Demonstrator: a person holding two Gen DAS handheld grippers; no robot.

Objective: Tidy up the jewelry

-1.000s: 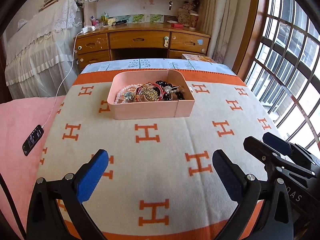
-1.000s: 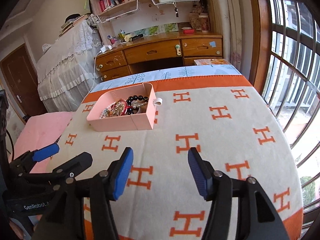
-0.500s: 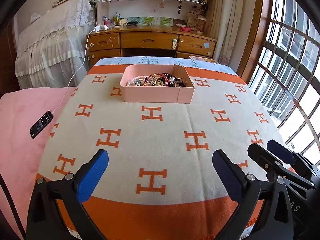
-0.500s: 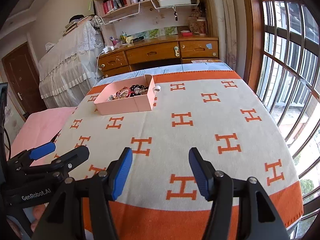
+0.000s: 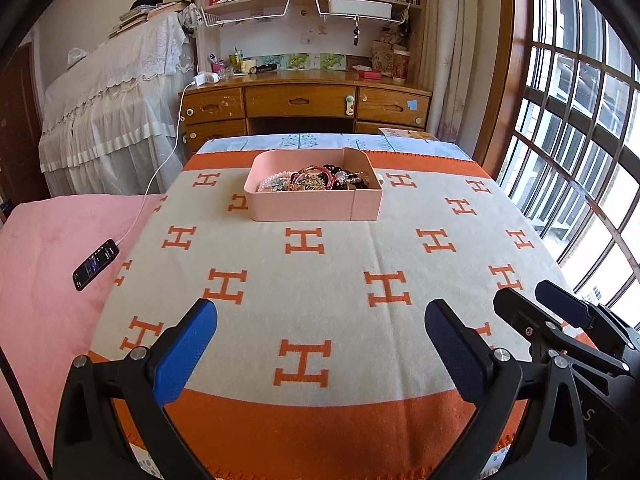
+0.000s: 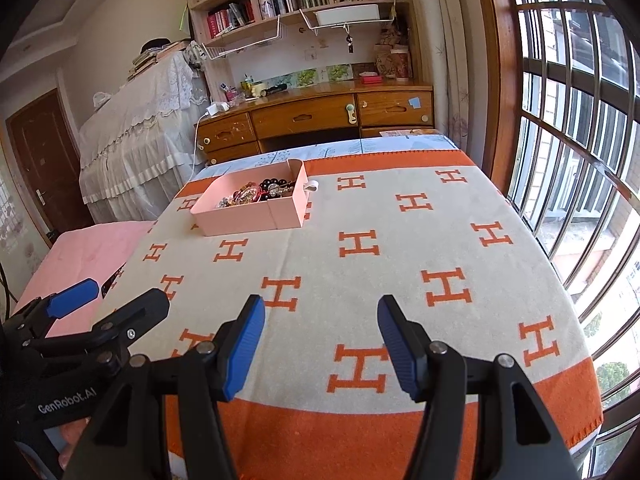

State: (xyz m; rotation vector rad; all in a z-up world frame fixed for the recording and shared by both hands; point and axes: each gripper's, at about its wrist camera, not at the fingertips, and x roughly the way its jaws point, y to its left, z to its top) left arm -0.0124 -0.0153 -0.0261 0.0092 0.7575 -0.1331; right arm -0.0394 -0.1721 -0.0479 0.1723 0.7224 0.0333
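Observation:
A pink box (image 5: 304, 206) stands on the far part of the orange-and-cream blanket (image 5: 320, 280). It holds a heap of jewelry (image 5: 316, 181): pearls, dark beads, gold and red pieces. The box also shows in the right wrist view (image 6: 248, 216), with a small white ring (image 6: 311, 187) on the blanket by its right side. My left gripper (image 5: 320, 344) is open and empty, low over the blanket's near edge. My right gripper (image 6: 320, 344) is open and empty, beside it to the right. Both are well short of the box.
A black phone (image 5: 95, 265) on a white cable lies on the pink bedding at left. A wooden desk (image 5: 304, 100) with drawers stands beyond the bed. A barred window (image 6: 568, 140) runs along the right side. A lace-covered cabinet (image 5: 116, 112) stands at back left.
Both grippers have drawn back and up from the box, which looks smaller and farther now. The blanket's near orange border has come into view. Both grippers stayed open.

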